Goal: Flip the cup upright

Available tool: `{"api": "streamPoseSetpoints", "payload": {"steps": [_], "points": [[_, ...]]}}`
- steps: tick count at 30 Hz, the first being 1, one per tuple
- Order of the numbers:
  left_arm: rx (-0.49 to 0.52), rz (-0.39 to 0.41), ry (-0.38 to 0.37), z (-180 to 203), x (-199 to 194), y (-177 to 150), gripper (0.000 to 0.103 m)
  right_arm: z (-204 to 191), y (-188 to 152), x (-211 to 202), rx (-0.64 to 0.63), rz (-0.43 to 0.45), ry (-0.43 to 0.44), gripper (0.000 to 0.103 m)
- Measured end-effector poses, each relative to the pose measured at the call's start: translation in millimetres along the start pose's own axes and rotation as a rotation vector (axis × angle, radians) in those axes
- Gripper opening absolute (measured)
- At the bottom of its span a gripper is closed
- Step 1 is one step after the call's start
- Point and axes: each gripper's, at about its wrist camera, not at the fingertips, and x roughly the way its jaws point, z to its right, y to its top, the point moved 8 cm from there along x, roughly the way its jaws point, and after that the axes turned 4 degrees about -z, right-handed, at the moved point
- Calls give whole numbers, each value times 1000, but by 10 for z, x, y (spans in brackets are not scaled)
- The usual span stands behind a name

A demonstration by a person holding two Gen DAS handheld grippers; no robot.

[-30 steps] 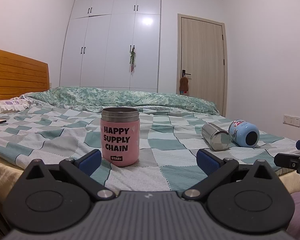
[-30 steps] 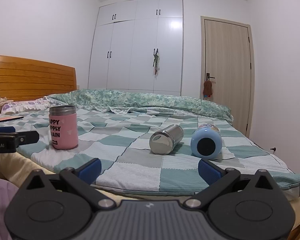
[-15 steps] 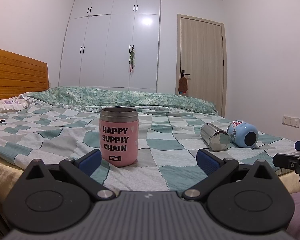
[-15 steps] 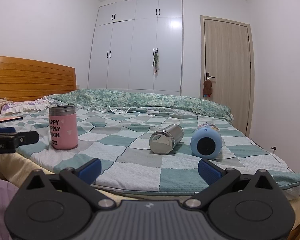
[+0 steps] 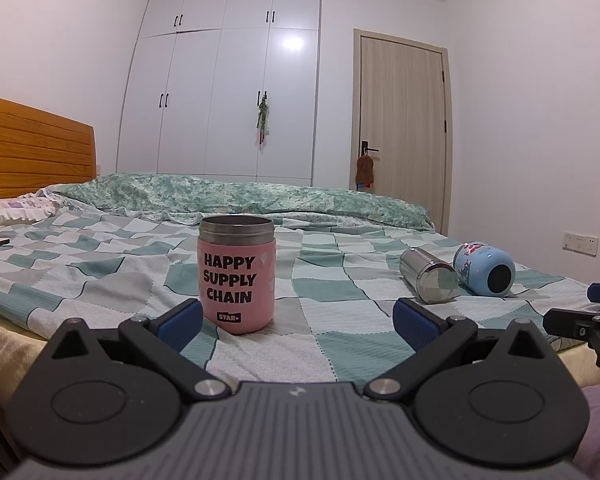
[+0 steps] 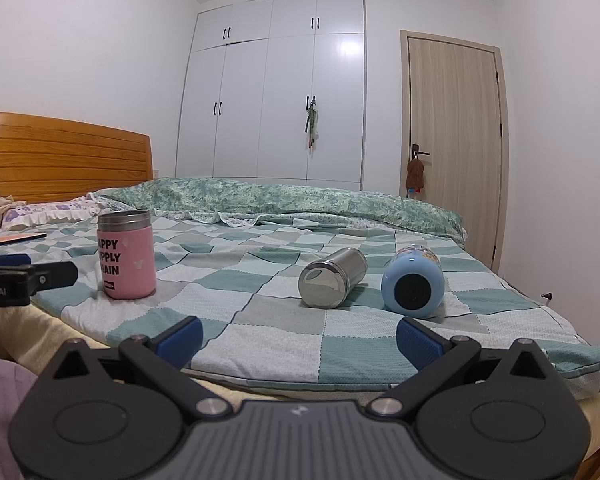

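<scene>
Left wrist view, left to right. Wooden slatted headboard (image 5: 32,140) at the left edge of the frame. Bed with a green-and-white checked cover (image 5: 340,280) fills the middle band. Pink cylindrical cup with a steel rim and black lettering "HAPPY SUPPLY CHAIN" (image 5: 237,274) stands upright at centre-left, open mouth up, just beyond the left blue finger pad. Left tool (image 5: 296,318) is at the bottom of the frame, its two fingers spread wide with nothing between them; it is off the bed's near edge. Right of centre, a plain stainless-steel cylindrical cup (image 5: 430,280) lies on its side, round end toward the camera. Touching or just beside it on the right, a light-blue rounded cup with a printed pattern (image 5: 485,268) also lies on its side, dark round end facing the camera. Part of the right tool shows at the right edge.

Right wrist view, left to right. Part of the left tool at the left edge; pink cup (image 6: 126,254) upright in the left third. Steel cup (image 6: 333,277) and blue cup (image 6: 413,280) lie side by side right of centre, well apart from the pink cup. Right tool (image 6: 298,338) at bottom centre, fingers wide apart and empty, short of the bed's edge. White wardrobe (image 6: 276,92) and wooden door (image 6: 454,140) in the background.
</scene>
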Motion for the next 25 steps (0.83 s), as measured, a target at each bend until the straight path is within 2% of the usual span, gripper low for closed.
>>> {"api": "streamPoseSetpoints", "payload": {"steps": [25], "points": [[-8,8,-3,12,-11,15,103,-1,0,-3,1,-1,0,103]]}}
